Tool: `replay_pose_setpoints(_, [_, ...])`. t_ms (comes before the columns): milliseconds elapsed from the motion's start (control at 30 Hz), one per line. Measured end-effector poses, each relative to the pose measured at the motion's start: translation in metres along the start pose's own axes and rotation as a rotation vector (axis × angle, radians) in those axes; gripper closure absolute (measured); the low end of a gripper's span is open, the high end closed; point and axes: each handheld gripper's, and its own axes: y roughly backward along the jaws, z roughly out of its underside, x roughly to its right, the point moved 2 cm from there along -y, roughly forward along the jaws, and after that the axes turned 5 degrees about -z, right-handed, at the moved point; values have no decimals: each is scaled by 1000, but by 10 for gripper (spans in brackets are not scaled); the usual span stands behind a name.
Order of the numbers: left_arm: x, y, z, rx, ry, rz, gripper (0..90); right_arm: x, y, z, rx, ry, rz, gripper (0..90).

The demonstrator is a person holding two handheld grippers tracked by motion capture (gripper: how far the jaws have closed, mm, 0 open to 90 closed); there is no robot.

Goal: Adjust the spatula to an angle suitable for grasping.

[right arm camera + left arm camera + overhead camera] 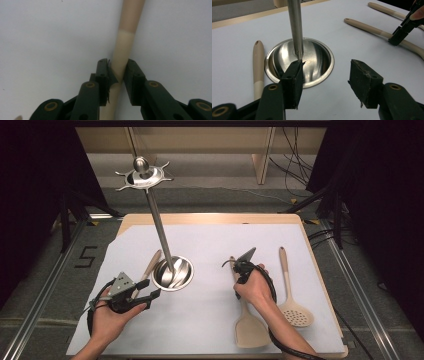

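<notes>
A steel utensil stand rises from a round dished base (172, 272) (312, 60); its pole (159, 222) (295, 25) ends in a crown of hooks (142, 174). My left gripper (149, 289) (325, 72) is open just in front of the base and holds nothing. A beige spatula (248, 330) lies flat on the mat, and my right gripper (241, 272) (117, 67) is shut on its handle (126, 30) (372, 30). Right of it lies a beige slotted spoon (295, 312). A third beige utensil handle (151, 264) (258, 65) rests left of the base.
A pale mat (210, 240) covers the wooden table (210, 218), which has edges all round. The stand's pole leans over the back left of the mat. Open mat lies between the base and the spatula. Dark floor and frames surround the table.
</notes>
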Motion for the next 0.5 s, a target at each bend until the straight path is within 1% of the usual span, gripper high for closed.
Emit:
replay_pose_setpoints(33, [0,0,0,0,6,0,440,2,-1,-1,21,-4,-14,775])
replay_pose_setpoints(67, [0,0,0,1,8,4,444,1,-1,-1,27,-34,-29,788])
replay_pose_setpoints(100, [0,0,-2,8,18,17,448,1,-1,0,23,-51,-39,792])
replay_pose_setpoints(133, [0,1,-3,11,19,16,452,-2,-1,0,35,-63,-40,793])
replay_pose_setpoints(167, [0,1,-4,20,36,26,452,-4,-1,1,55,-75,-36,793])
replay_pose_setpoints(200, [-1,2,-5,21,30,19,452,-4,0,1,76,-70,-28,793])
replay_pose_setpoints(233, [-1,2,-6,27,34,28,452,-4,3,2,64,-70,-36,793])
replay_pose_setpoints(267, [-1,2,-7,32,40,27,452,-4,5,3,93,-57,-40,793])
replay_pose_setpoints(300, [-1,2,-8,34,42,39,452,-5,9,5,87,-51,-43,793])
replay_pose_setpoints(333, [-1,2,-9,40,46,40,453,-2,10,6,141,7,-27,793])
replay_pose_setpoints(367, [0,3,-11,39,50,38,453,-1,13,7,156,36,-31,793])
replay_pose_setpoints(400, [0,2,-13,48,54,49,453,-8,16,8,200,-16,-46,793])
replay_pose_setpoints(433, [1,3,-16,50,71,45,453,-10,20,11,231,7,-60,793])
replay_pose_setpoints(467, [1,3,-18,55,65,55,454,-12,24,14,268,35,-69,793])
replay_pose_setpoints(500, [2,3,-22,62,71,59,454,-13,27,17,285,46,-74,793])
